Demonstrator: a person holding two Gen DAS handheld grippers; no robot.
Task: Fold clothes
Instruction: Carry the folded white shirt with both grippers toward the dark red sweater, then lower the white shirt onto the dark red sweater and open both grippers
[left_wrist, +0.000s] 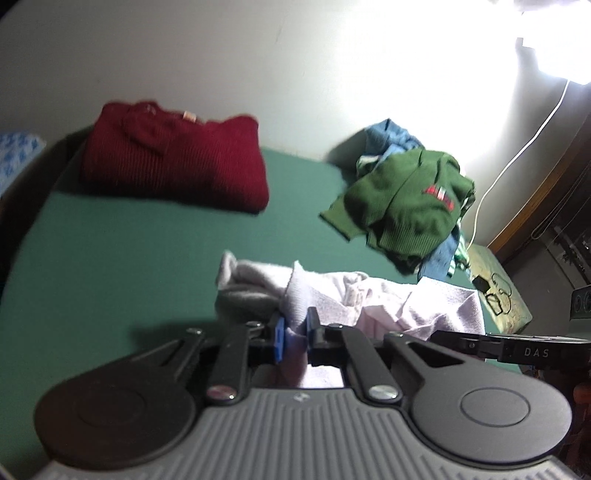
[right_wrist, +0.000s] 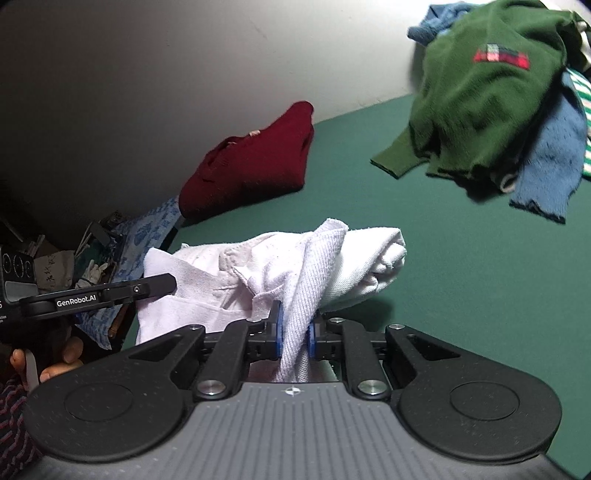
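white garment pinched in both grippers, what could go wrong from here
The white garment is bunched, not flat, so a fold may set in creases. The left gripper and right gripper each pinch only a small bit of cloth, which might slip. Swinging it could snag the green sweater.

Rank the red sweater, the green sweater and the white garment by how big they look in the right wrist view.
1. Green sweater, largest.
2. White garment, though it lies nearest the camera, so its size is inflated.
3. Red sweater, smallest, folded and farthest away.
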